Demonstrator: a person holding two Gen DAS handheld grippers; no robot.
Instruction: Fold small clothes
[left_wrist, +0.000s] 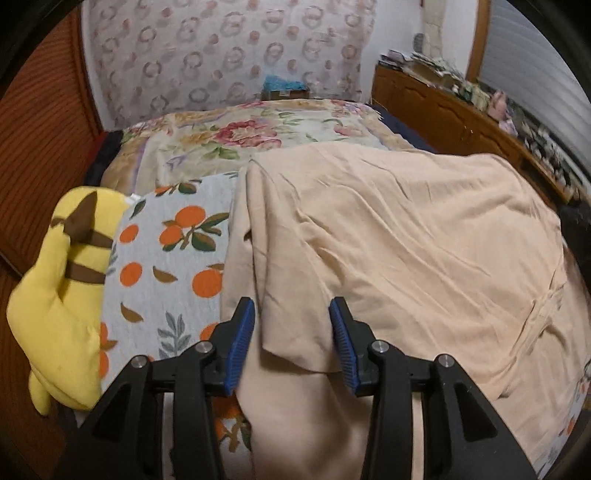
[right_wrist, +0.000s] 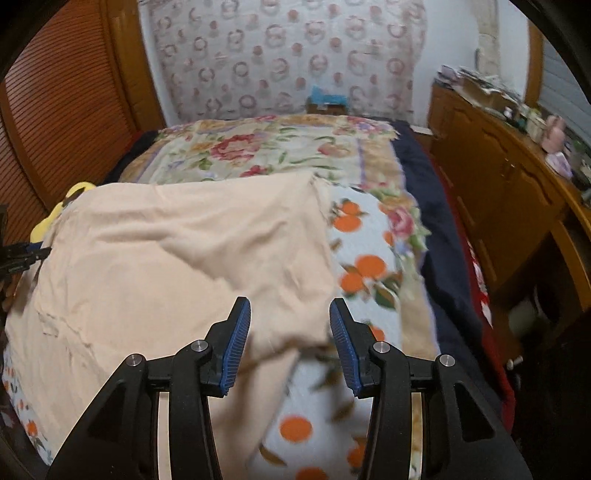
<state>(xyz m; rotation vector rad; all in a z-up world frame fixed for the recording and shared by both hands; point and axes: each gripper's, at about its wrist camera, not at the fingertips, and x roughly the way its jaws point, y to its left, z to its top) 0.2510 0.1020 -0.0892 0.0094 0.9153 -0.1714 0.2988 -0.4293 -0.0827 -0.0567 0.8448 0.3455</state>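
at the far left, a wooden louvred door (left_wrist: 40, 122) runs along the bed's side, and a yellow plush toy (left_wrist: 62, 288) with brown stripes lies on the bed's left edge, touching the orange-print sheet (left_wrist: 166, 266). beyond that, a floral quilt (left_wrist: 236, 136) covers the far part of the bed, with a patterned cloth (left_wrist: 221, 51) hanging on the wall behind.

the beige garment (left_wrist: 406, 240) lies spread over the orange-print sheet in the middle of the bed, wrinkled, with a seam near its right edge and a loose corner flap folded down at the near side. the left gripper (left_wrist: 291, 341) has its blue-padded jaws apart, either side of that flap. the right gripper (right_wrist: 290, 341) is likewise spread wide over the garment's near right corner, which is blurred.

to the right, a navy blanket (right_wrist: 439, 236) edges the bed, and a cluttered wooden cabinet (right_wrist: 495, 184) stands beyond.
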